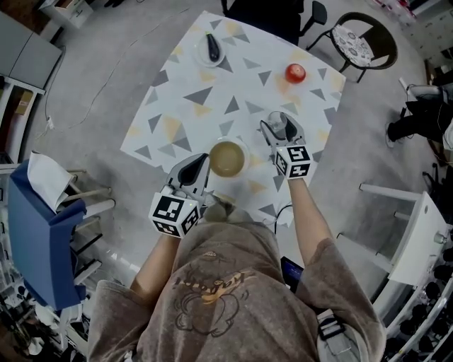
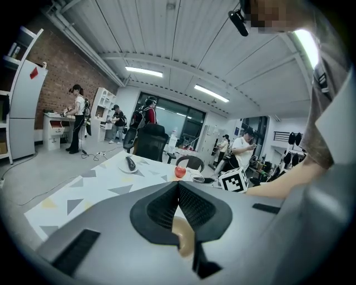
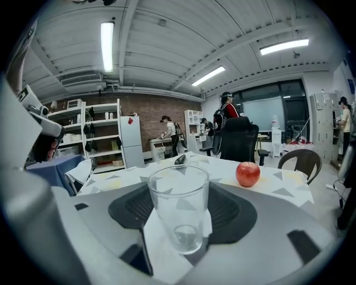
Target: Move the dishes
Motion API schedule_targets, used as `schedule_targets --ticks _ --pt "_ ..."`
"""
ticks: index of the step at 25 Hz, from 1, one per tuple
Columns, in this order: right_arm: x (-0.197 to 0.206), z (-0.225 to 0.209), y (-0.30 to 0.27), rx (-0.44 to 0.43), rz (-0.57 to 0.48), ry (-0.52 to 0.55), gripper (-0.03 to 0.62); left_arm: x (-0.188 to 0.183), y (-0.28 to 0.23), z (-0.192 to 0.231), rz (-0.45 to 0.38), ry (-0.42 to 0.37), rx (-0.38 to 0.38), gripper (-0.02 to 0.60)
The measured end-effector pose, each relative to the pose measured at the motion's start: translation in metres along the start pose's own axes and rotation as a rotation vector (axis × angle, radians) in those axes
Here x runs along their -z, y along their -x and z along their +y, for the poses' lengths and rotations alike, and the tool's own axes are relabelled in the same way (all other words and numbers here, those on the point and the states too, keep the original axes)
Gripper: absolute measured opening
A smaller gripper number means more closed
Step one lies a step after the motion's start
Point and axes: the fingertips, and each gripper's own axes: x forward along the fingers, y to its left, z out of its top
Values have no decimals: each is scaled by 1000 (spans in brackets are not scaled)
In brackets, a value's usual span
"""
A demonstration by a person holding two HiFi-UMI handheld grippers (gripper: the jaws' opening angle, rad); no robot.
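A clear empty glass [image 3: 178, 209] stands upright between the jaws of my right gripper [image 1: 281, 127], which is shut on it just above the patterned table [image 1: 212, 106], right of centre. A bowl with a tan-olive inside [image 1: 227, 158] sits near the table's front edge. My left gripper [image 1: 200, 167] reaches its left rim. In the left gripper view the jaws meet at their tips, and a curved tan piece of the bowl [image 2: 184, 236] shows pinched in the gap.
A red apple [image 1: 295, 73] lies at the table's far right. A small white plate with a dark object [image 1: 211, 48] is at the far left. A black chair [image 1: 265, 14] and a round chair [image 1: 362, 39] stand beyond the table, a blue chair [image 1: 39, 233] to my left.
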Motion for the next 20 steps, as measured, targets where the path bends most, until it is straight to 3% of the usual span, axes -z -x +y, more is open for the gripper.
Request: schedule_targets --ticks 20 --pt "10 4 0 4 -19 -36 304 8 2 1 16 17 13 12"
